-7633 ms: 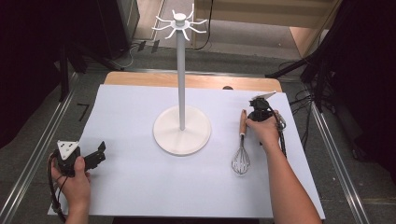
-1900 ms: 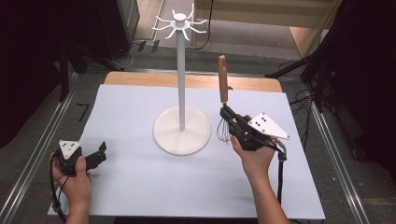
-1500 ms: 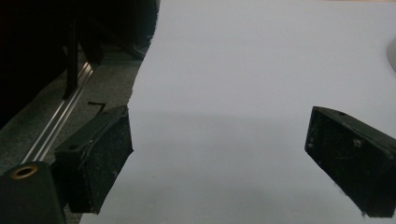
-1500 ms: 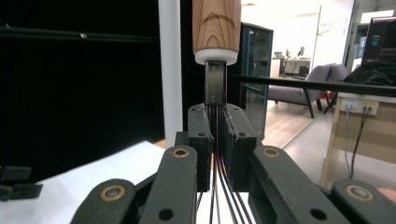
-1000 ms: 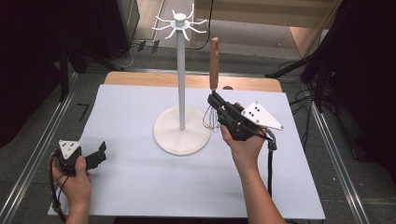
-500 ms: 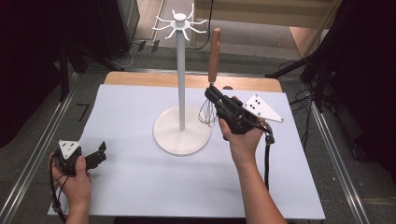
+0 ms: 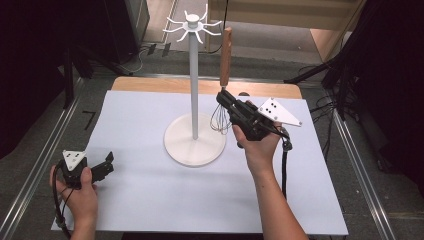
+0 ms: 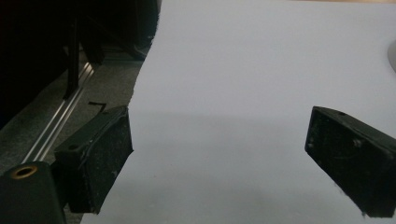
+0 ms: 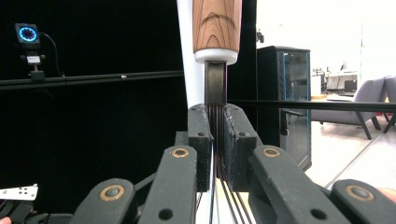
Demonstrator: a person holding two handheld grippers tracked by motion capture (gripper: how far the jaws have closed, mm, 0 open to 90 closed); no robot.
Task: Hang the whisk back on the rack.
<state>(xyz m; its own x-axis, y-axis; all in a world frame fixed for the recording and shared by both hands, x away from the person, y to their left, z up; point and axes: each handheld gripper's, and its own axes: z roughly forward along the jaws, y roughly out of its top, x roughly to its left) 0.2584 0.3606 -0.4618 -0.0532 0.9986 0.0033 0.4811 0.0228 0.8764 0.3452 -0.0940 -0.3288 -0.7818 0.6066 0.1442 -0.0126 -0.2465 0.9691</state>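
Right gripper [image 7: 226, 101] clamps whisk [image 7: 224, 80] by its wires, wooden handle up, beside white stand [image 7: 194, 85]; left gripper [image 7: 102, 167] rests open on the paper [image 7: 150, 195].

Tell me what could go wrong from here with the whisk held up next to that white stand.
The right tongs pinch the whisk only on its thin wires, just below the wooden handle, so it might pivot or slip under the handle's weight. The handle rises close beside the stand's pole; a swing could knock the stand over. The left tongs sit open and apart, too far off to steady anything.
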